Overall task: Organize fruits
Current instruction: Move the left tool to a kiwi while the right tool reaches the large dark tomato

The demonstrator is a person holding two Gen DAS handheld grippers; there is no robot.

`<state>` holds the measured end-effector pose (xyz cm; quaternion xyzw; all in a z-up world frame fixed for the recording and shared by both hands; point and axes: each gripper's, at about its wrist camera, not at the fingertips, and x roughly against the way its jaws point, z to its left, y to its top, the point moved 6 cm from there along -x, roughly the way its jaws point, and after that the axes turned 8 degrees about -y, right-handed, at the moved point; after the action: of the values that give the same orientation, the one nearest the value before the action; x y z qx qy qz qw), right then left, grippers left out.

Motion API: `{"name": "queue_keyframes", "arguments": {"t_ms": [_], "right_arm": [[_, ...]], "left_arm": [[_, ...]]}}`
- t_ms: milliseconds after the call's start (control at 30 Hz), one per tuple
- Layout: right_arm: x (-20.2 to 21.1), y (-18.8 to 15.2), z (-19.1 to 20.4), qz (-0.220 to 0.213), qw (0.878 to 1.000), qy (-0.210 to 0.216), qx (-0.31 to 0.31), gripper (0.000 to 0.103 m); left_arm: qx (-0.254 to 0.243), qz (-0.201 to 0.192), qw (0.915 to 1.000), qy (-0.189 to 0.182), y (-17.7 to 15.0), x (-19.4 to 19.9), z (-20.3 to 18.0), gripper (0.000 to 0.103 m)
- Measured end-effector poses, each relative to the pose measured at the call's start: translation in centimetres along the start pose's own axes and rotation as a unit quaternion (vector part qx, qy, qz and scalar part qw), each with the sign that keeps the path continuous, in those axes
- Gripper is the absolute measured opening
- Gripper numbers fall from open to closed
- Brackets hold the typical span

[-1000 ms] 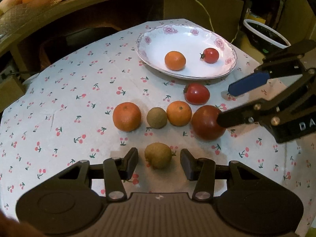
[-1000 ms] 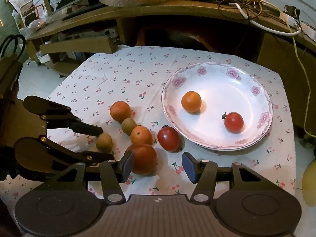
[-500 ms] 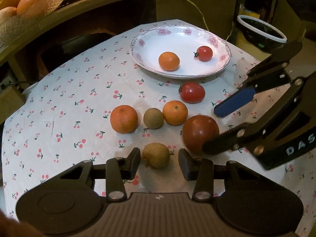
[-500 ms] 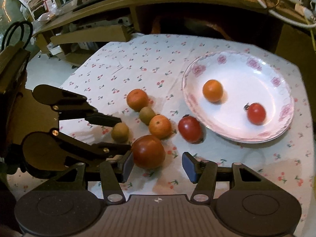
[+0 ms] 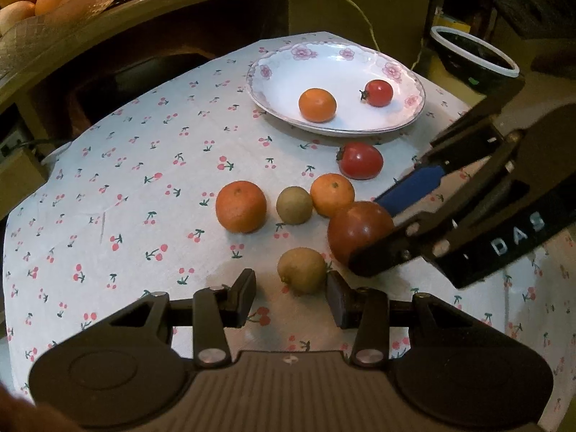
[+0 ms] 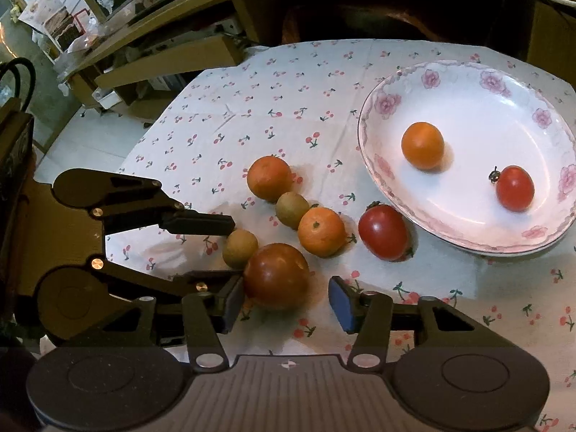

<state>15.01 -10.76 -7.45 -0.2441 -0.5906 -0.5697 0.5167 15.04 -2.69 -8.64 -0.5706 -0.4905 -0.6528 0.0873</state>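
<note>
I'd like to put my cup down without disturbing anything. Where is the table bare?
Bare cherry-print tablecloth lies left of the biggest orange, out to the table's edge. The white flowered plate has room around its orange and small tomato. The fruit cluster by the dark red tomato and brown kiwi is crowded with both grippers.

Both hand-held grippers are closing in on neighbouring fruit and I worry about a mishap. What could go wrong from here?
1. The big tomato touches the near kiwi; the right hand-held gripper, its jaws closing around the tomato, may knock the kiwi away from the left hand-held gripper.
2. The two grippers sit very close and could collide.
3. A hard squeeze could bruise the tomato.
</note>
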Motion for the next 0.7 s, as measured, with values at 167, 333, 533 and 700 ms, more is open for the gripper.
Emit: {"name": "queue_keyframes", "arguments": {"t_ms": [167, 333, 533, 700], "right_arm": [[-0.5, 0.3, 0.2, 0.006, 1.0, -0.002, 0.002, 0.05], [-0.9, 0.7, 0.8, 0.001, 1.0, -0.013, 0.015, 0.051], [-1.2, 0.9, 1.3, 0.002, 0.999, -0.024, 0.027, 0.053], [-1.1, 0.9, 1.0, 0.002, 0.999, -0.027, 0.025, 0.048]], "left_arm": [[-0.01, 0.004, 0.9999, -0.006, -0.2, 0.2, 0.0, 0.048], [-0.01, 0.003, 0.9999, -0.007, -0.3, 0.3, 0.3, 0.048], [-0.015, 0.004, 0.9999, -0.006, -0.1, 0.2, 0.1, 0.048], [-0.021, 0.005, 0.9998, -0.005, 0.0, 0.1, 0.0, 0.048]]}}
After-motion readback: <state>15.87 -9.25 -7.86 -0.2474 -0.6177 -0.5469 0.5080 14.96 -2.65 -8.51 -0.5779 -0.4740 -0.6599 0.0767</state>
